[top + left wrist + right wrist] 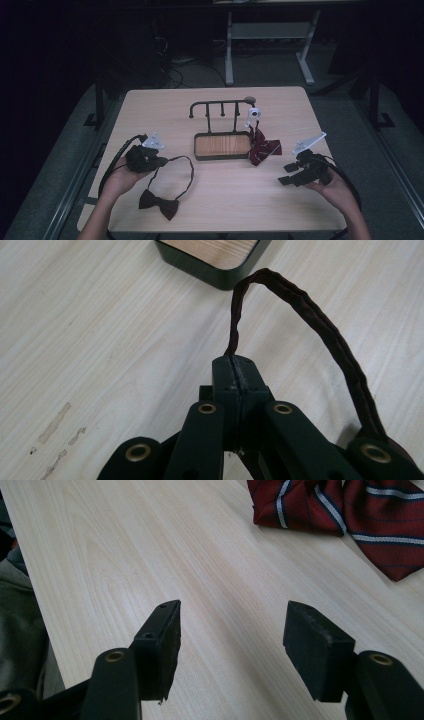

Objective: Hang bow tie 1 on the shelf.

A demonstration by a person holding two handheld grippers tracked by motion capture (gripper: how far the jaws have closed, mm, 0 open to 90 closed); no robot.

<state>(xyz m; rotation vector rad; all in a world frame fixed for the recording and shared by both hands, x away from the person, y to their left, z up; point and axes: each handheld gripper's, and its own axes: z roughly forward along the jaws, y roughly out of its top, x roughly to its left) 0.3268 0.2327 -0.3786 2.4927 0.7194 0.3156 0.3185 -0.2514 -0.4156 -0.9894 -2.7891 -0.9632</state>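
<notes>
Left tongs [161, 161] closed tight on the strap [320, 325] of a dark bow tie [158, 204]; in the left gripper view the jaws meet with the strap pinched between them, and the strap arcs up and over to the right of the jaws. Left tongs sit near the left edge of the tabletop [225, 200], roughly mid-depth. The bow itself lies flat near the front edge, left of centre, with its strap looping up to the tongs and curving round to the right.

Right tongs [286, 175] open, nothing between the jaws; the right gripper view shows bare wood in the gap. They hover close to the right edge of the tabletop, mid-depth, pointing toward the centre.

Small wooden tray [222, 145] with a dark rim sits at the centre of the tabletop, and its corner also shows at the top of the left gripper view. Dark metal hook rack [220, 106] rises behind the tray, toward the back edge. Red striped necktie [262, 148] lies crumpled just right of the tray, touching its right end; it appears at the top right of the right gripper view, well apart from the open jaws. White clip-like object [253, 115] stands by the rack's right end, above the necktie; detail too small to tell.
</notes>
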